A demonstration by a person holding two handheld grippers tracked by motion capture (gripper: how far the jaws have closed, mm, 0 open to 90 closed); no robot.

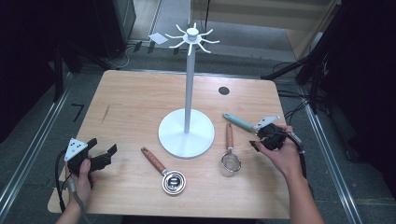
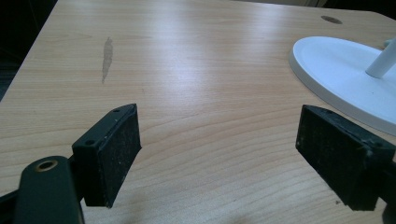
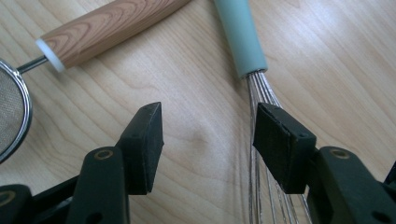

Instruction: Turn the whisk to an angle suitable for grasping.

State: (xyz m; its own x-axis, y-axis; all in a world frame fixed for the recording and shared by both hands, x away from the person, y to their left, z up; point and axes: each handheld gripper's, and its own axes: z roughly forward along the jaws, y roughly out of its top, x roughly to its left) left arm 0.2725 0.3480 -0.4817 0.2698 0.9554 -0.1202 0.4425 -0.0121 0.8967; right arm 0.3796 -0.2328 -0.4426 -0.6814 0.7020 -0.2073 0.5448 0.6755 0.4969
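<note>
Lying flat to the right of the white stand's round base (image 1: 186, 134), just past the strainer: the whisk (image 3: 243, 39), mint handle pointing back toward the stand's pole, steel wires (image 3: 258, 88) running down beside and under the pad on the right in the right gripper view. Hovering low over those wires, the right gripper (image 3: 208, 140) — jaws partly apart, gripping nothing, bare wood showing between them, wires touching neither pad as far as can be told. Resting well to the left of the base, the left gripper (image 2: 219, 149), jaws spread wide over bare tabletop, holding nothing. Carrying everything, a pale wooden table (image 1: 130, 102) with a dark streak left of the stand and a small round hole behind and right of it; grey floor and dark surroundings beyond. Lying between whisk and base, a wood-handled strainer (image 1: 230, 161) — near the right gripper; lying in front of the base, a wood-handled measuring cup (image 1: 173, 182).
</note>
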